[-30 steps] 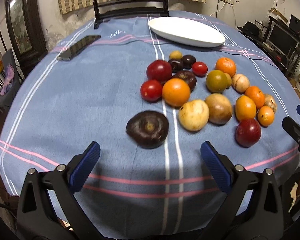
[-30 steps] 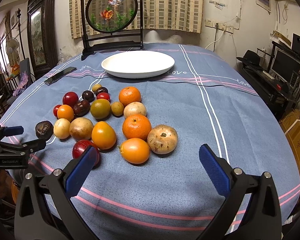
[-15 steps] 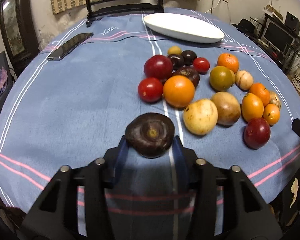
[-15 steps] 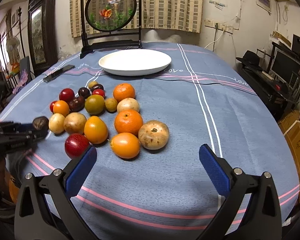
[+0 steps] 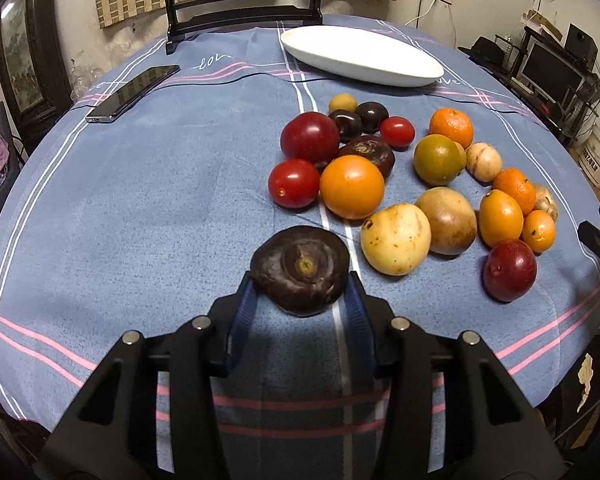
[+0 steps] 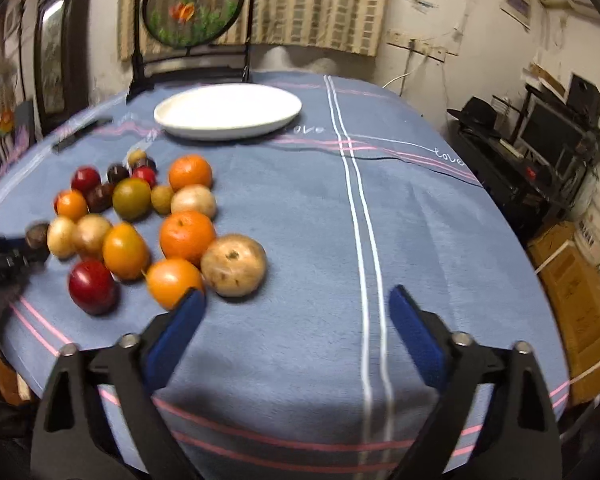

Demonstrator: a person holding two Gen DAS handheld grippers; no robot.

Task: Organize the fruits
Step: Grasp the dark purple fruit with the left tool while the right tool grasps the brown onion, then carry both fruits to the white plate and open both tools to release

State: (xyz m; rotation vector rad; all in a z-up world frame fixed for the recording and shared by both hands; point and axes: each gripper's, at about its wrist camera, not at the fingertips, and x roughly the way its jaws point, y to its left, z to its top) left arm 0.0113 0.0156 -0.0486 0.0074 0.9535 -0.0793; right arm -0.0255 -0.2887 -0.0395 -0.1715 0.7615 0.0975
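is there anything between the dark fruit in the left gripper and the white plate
Yes. The left gripper is shut on the dark fruit, and the fruit pile lies on the blue tablecloth between it and the white plate. The cloth left of the pile is bare up to the phone.

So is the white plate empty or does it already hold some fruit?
Empty. The white plate shows only its bare surface; all fruit lies on the tablecloth.
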